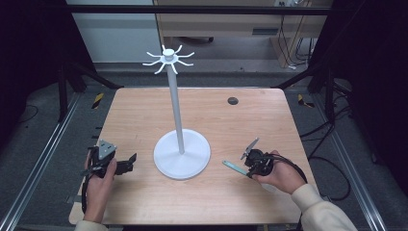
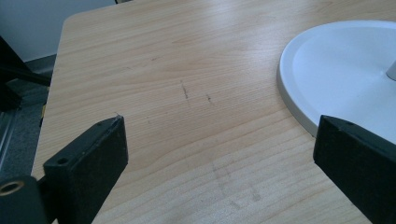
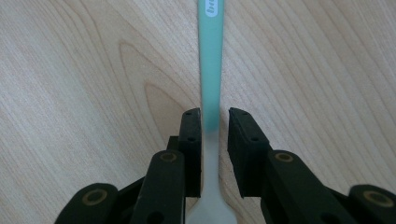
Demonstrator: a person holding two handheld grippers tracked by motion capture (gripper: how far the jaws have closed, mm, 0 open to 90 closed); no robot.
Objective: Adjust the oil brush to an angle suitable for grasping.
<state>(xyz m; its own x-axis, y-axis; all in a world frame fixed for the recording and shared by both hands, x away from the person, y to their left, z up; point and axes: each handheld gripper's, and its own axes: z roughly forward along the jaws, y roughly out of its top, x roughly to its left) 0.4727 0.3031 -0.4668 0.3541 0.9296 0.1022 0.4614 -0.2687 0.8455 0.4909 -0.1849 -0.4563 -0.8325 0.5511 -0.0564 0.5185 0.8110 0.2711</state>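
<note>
Both hands rest low on the counter (image 1: 144, 115): the left gripper (image 2: 219, 154) gapes wide, the right gripper (image 3: 215, 116) straddles a teal spoon handle (image 3: 211, 56), narrowed, one jaw apart from it.

Teal-white spatula (image 3: 210, 70) flat on table btwn right gripper's jaws.

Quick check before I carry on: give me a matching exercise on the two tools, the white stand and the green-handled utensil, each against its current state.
Things:
1. left tool
2. right tool
3. white stand
4. green-handled utensil

States:
A. lying flat on the table
B. jaws wide apart, nothing between them
C. upright near the middle of the table
D. jaws narrowly either side of a handle

Pairs: 1-B; 2-D; 3-C; 4-A
</note>
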